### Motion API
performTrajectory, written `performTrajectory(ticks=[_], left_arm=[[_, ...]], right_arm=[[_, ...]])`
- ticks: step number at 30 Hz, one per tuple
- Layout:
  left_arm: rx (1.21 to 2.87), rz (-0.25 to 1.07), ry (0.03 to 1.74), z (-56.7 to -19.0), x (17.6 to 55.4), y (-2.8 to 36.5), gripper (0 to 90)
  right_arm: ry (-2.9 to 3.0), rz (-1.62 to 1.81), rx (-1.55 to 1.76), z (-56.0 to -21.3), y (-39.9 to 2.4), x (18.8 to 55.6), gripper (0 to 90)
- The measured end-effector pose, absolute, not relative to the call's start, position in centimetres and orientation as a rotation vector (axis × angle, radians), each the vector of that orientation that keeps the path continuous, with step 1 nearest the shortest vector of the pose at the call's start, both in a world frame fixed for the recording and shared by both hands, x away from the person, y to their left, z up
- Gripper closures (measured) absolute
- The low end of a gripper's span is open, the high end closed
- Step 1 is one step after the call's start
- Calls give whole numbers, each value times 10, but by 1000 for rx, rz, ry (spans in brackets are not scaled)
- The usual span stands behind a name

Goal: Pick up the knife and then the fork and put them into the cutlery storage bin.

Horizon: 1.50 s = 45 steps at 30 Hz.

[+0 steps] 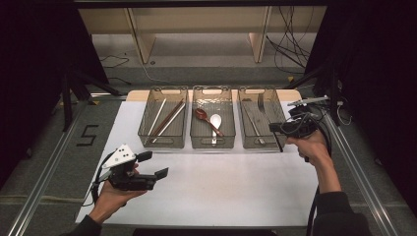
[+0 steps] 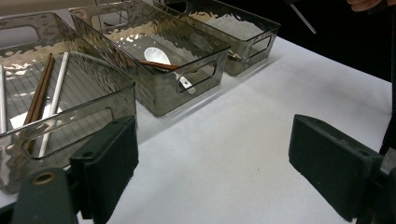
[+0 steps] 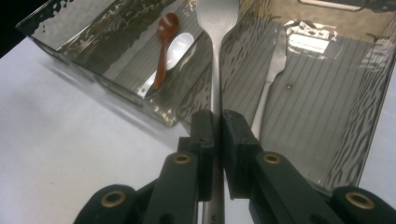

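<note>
Over the right-hand bin (image 3: 327, 93), the right gripper (image 3: 218, 126) pinches a metal fork (image 3: 215, 60) by its handle. The left gripper (image 2: 212, 158) hovers over the table (image 2: 243, 140), jaws wide and empty.

Two black jaws of the right gripper (image 3: 217, 126) rise from six o'clock and stand clamped on the handle of a metal fork (image 3: 215, 60), which runs straight up toward twelve o'clock, its broad head cut off by the top edge. Behind the fork, a clear smoky plastic bin (image 3: 327, 154) with a ribbed floor spreads toward three o'clock; a second metal utensil (image 3: 273, 70) lies inside it, just at one o'clock of the jaws. At eleven o'clock, a neighbouring bin (image 3: 93, 28) holds a brown spoon (image 3: 163, 46) crossing a white spoon (image 3: 175, 49). The white tabletop (image 3: 60, 154) stretches from nine o'clock down to seven.
</note>
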<state>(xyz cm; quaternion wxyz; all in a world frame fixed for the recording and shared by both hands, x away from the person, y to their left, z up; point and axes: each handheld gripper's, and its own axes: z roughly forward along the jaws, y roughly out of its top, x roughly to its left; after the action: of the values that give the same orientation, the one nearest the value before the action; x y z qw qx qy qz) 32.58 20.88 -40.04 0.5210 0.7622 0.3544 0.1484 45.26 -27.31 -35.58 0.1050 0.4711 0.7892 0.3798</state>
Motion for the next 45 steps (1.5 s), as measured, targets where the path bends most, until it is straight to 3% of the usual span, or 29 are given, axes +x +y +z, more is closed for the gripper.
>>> performTrajectory(ticks=[45], left_arm=[[1819,351,847,-399,325,210,150]], right_arm=[[2207,999,1584,-349,-253,531,842]])
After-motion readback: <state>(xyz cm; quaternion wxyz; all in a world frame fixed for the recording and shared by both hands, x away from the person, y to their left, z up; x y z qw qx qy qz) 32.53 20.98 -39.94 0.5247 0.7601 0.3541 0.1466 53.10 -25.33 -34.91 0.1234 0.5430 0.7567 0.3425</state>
